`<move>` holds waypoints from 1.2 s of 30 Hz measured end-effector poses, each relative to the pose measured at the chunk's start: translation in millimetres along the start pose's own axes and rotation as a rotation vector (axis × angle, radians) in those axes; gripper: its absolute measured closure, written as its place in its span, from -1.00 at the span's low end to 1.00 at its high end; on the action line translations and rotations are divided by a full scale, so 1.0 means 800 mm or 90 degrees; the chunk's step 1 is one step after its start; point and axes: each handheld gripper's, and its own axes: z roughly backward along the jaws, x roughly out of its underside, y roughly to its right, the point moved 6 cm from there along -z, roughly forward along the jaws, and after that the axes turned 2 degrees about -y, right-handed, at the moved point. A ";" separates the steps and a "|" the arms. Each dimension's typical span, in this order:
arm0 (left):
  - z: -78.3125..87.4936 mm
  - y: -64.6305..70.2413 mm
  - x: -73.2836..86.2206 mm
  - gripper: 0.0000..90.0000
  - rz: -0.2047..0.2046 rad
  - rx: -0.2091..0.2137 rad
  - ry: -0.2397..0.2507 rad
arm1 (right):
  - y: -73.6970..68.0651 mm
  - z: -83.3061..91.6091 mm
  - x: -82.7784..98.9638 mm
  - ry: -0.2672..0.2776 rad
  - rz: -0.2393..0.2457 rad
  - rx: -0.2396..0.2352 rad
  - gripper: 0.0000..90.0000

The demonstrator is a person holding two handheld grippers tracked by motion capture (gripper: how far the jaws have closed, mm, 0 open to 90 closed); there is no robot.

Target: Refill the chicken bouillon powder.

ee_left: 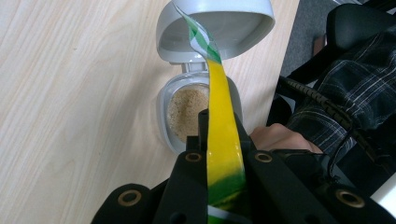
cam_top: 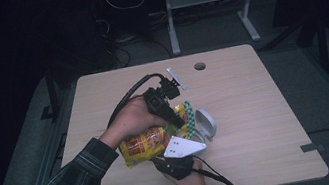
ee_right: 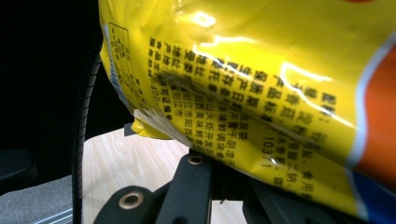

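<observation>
**Snack bag held tilted over the open grey container**

A glossy yellow foil snack bag with orange print (cam_top: pixel 146 143) is held above the table between both grippers. The left gripper (cam_top: pixel 175 116) is clamped on the bag's green-and-yellow top edge (ee_left: pixel 223 140), seen edge-on between the closed jaws in the left gripper view. The right gripper (cam_top: pixel 169 158) is closed on the bag's lower part; in the right gripper view the printed foil (ee_right: pixel 261 93) lies right over the jaws.

The deciding relation is read in the left gripper view: the small grey hinged-lid plastic container (ee_left: pixel 196 116), lid up, lies straight ahead of and below the left jaws, with pale brown granules (ee_left: pixel 187 109) inside. The bag's long axis is seen running from the lower left up towards the container, so the mouth end is judged nearest it, on the left gripper's side.

The container rests on a pale wooden tabletop (cam_top: pixel 256 107) near its middle. A dim room with grey floor (cam_top: pixel 213 33) and a white metal frame (cam_top: pixel 171 20) lies beyond.
</observation>
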 end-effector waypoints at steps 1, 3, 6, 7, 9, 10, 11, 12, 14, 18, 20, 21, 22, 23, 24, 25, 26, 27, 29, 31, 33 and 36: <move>0.000 0.000 0.000 0.99 0.000 0.000 0.000 | 0.000 0.000 0.000 0.000 0.001 0.000 1.00; 0.000 0.000 0.000 0.99 0.001 0.000 -0.001 | 0.000 0.000 0.000 0.001 0.000 0.000 1.00; 0.000 0.000 -0.001 0.99 0.002 0.000 0.000 | 0.000 0.000 0.000 0.002 -0.001 0.000 1.00; 0.000 0.001 -0.001 0.99 0.003 0.000 -0.001 | 0.000 0.000 -0.001 0.003 -0.001 -0.001 1.00; 0.000 0.001 -0.002 0.99 0.004 -0.001 -0.001 | 0.001 0.000 -0.001 0.004 -0.003 -0.001 1.00; 0.000 0.001 -0.002 0.98 0.004 0.000 -0.002 | 0.001 0.000 -0.001 0.005 -0.002 -0.002 1.00; 0.000 0.001 -0.002 0.99 0.003 0.000 -0.003 | 0.001 0.001 -0.001 0.005 -0.003 -0.002 1.00; 0.000 0.001 -0.002 0.98 0.002 -0.001 -0.003 | 0.001 0.001 -0.001 0.005 -0.004 -0.002 1.00; 0.000 0.001 -0.003 0.99 0.002 -0.001 -0.004 | 0.001 0.001 -0.002 0.005 -0.002 -0.001 1.00; 0.000 0.001 -0.003 0.99 0.002 -0.001 -0.007 | 0.001 0.001 -0.002 0.006 -0.005 -0.002 1.00; 0.000 0.001 -0.004 0.99 0.001 -0.002 -0.006 | 0.001 0.001 -0.002 0.007 -0.005 -0.001 1.00; 0.000 0.001 -0.004 0.99 0.001 -0.002 -0.006 | 0.001 0.002 -0.002 0.007 -0.004 -0.001 1.00; 0.000 0.001 -0.004 0.99 0.000 -0.002 -0.007 | 0.001 0.002 -0.003 0.007 -0.003 -0.001 1.00; 0.000 0.001 -0.004 0.99 0.001 -0.002 -0.007 | 0.001 0.002 -0.003 0.008 -0.003 -0.001 1.00; 0.000 0.001 -0.004 0.99 0.001 -0.002 -0.007 | 0.001 0.002 -0.003 0.008 -0.004 -0.002 1.00; 0.000 0.002 -0.004 0.99 0.001 -0.002 -0.008 | 0.001 0.002 -0.003 0.008 -0.004 -0.002 1.00; 0.000 0.002 -0.004 0.99 0.001 -0.003 -0.008 | 0.001 0.002 -0.003 0.009 -0.003 -0.002 1.00; 0.000 0.002 -0.004 0.99 0.001 -0.003 -0.009 | 0.001 0.002 -0.003 0.009 -0.003 -0.002 1.00; 0.000 0.002 -0.005 0.99 0.001 -0.003 -0.008 | 0.001 0.002 -0.003 0.009 -0.004 -0.002 1.00; 0.000 0.002 -0.005 0.99 -0.001 -0.003 -0.012 | 0.001 0.002 -0.003 0.010 -0.004 -0.001 1.00; 0.000 0.002 -0.005 0.99 0.000 -0.002 -0.013 | 0.001 0.002 -0.003 0.009 -0.004 -0.002 1.00; 0.000 0.002 -0.005 0.99 0.000 -0.002 -0.013 | 0.001 0.002 -0.003 0.010 -0.004 -0.002 1.00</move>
